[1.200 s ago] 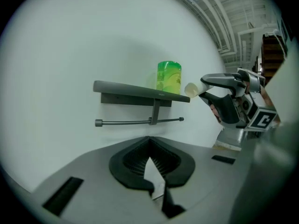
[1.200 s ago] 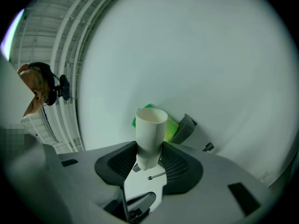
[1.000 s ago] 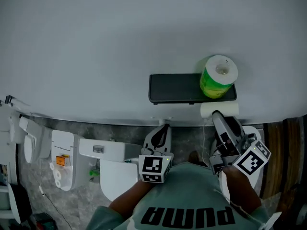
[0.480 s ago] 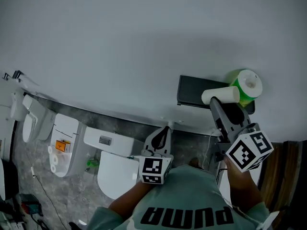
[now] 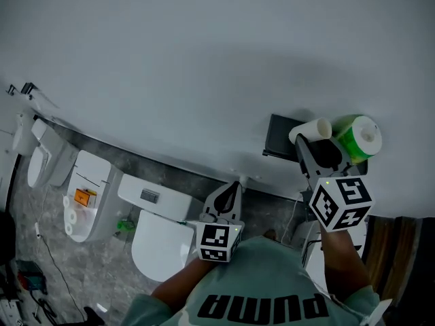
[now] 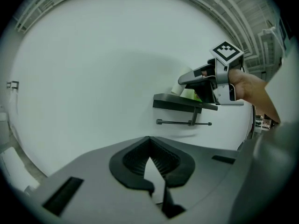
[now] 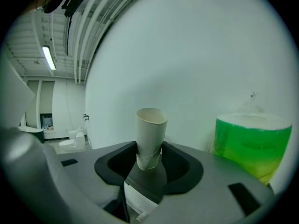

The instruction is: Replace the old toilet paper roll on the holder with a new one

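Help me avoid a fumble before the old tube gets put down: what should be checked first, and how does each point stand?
1. Old cardboard tube firmly clamped in the right gripper: ok, the jaws are shut on its lower end.
2. Holder bar bare: ok, nothing hangs on it.
3. New green roll upright on the shelf: ok.
4. Left gripper free for the roll: ok, it is empty, with its jaws together.
5. New roll unwrapped: not ok, a green wrap appears to cover it.
6. Space on the shelf for the tube: cannot tell, the right gripper hides much of it.
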Demonstrator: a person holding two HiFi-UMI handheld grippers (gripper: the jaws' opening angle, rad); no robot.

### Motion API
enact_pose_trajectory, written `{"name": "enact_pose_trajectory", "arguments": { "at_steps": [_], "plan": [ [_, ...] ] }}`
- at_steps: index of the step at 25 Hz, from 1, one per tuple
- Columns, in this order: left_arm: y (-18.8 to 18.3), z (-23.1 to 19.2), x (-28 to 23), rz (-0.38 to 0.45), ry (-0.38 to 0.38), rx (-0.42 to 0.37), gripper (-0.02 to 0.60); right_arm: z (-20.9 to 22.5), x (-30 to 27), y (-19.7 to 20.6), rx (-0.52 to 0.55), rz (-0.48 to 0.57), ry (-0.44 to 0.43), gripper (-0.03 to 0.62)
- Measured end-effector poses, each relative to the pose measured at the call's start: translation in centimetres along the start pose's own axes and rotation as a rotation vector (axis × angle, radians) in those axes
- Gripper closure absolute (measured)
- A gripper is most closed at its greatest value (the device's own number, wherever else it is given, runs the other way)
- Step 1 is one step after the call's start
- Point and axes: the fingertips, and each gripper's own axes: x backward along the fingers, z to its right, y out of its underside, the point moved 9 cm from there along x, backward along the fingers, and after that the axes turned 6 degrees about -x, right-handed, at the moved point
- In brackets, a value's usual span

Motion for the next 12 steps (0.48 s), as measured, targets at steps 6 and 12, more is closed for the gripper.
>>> {"name": "enact_pose_trajectory", "arguments": {
  "at_steps": [6,12],
  "plan": [
    [0.1,-0.4,-0.3,-0.007,-0.006,0.018,0.577,-0.3,-1.4,-0.3,0.089,-0.076,0.043,0.418],
    [0.4,-0.6,-1.0,-0.011,0.000,0.032,0.577,-0.6,-2.1,-0.5,0.138,-0.132,0.062,0.416]
  ]
}}
